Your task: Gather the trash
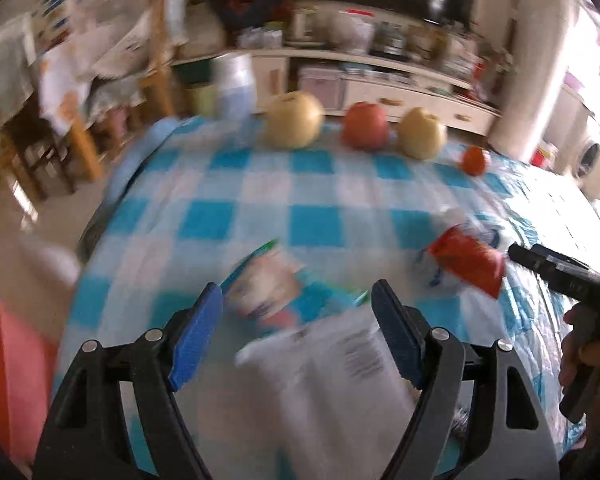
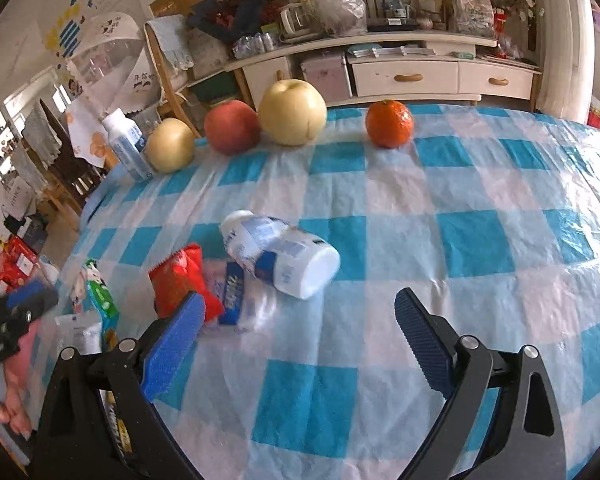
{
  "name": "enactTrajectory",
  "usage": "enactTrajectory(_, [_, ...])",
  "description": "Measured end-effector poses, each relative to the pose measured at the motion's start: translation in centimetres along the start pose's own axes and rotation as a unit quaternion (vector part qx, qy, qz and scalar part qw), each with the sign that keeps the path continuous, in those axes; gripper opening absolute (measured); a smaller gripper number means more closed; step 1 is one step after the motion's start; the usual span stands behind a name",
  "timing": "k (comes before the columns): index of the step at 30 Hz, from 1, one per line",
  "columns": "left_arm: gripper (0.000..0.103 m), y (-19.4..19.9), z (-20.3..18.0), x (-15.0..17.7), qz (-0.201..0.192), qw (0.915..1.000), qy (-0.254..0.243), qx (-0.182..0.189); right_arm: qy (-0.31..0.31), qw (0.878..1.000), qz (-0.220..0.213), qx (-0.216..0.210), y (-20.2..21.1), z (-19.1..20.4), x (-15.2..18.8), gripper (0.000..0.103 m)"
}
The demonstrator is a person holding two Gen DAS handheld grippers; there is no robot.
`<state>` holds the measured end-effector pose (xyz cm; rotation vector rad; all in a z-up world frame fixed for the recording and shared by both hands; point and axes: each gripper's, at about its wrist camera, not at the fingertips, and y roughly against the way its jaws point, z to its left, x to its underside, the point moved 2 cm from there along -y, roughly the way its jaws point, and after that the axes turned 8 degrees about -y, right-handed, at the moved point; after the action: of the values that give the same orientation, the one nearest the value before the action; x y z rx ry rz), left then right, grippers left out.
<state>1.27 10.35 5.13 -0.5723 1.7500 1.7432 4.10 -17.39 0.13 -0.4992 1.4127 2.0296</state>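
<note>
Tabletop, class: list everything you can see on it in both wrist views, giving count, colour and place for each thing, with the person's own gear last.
Tablecloth: one, blue and white check, covers the table.
Pears: two, pale yellow, far edge, either side of the apple.
Apple: one, red, far edge.
Orange: one, far edge, apart at the right.
Upright bottle: one, white and blue, far left corner.
Fallen bottle: one, white and blue, on its side mid-table.
Red wrapper: one, beside the fallen bottle.
Blue and white packet: one, between wrapper and bottle.
Green packet: one, left edge.
White paper: one, below the left gripper.
Left gripper: open.
Right gripper: open.
</note>
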Motion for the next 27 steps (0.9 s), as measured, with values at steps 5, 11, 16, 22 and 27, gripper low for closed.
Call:
enactTrajectory(5, [0.078,0.0,1.5,2.9,0.016,0.9972,0.068,0.027,0.010,1.000,-0.017,0.005,-1.0,0.4,-1.2,0.095])
enactTrajectory(11, [0.078,-1.0,-2.2,4.1,0.021,0.9994,0.023,0.017,0.012,1.000,-0.015,0.008,-2.6,-0.1,-2.4,0.095])
enactTrajectory(16, [0.079,-1.6,-3.4,4.3,0.021,0.9997,-0.003,-0.008,0.032,0.999,0.004,-0.001,-4.3,0.6,-2.4,0.095])
enactTrajectory(22, [0.084,-2.1,-2.8,4.3,0.020,0.9998,0.000,-0.008,0.052,0.998,0.025,-0.010,-5.1,1.6,-1.9,0.095])
enactTrajectory(27, [0.089,-2.5,-2.0,4.4,0.029,0.9995,0.009,0.003,0.065,0.997,0.043,-0.027,-4.8,2.6,-1.3,0.077])
